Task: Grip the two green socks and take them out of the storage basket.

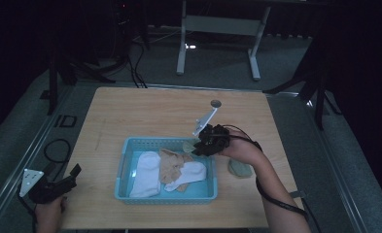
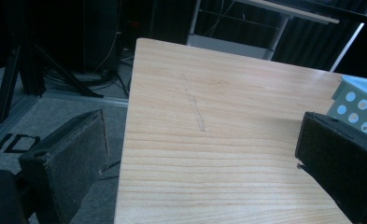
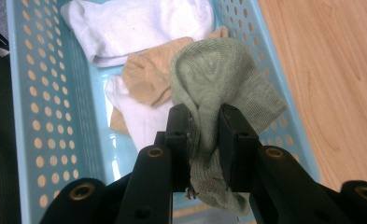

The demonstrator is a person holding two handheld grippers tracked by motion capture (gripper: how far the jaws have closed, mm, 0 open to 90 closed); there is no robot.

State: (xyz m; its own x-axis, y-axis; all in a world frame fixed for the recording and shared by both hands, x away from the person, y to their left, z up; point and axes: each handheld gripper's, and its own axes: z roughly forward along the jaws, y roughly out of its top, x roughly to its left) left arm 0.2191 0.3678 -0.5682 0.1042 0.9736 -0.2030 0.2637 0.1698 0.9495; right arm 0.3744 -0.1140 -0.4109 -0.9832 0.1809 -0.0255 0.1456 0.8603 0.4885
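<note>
A pale green sock hangs pinched between the jaws of my right gripper, above the right side of a light blue perforated basket. From above, that gripper hovers at the basket's far right corner with the green sock in it. In the basket lie white socks and tan socks. A second green sock rests on the table to the right of the basket. My left gripper stands open at the table's near left edge, its jaws wide apart over bare wood.
The wooden table has a small round hole near its far edge. A desk frame and dark stands rise behind it on the grey floor. A black cable loops on the floor at left.
</note>
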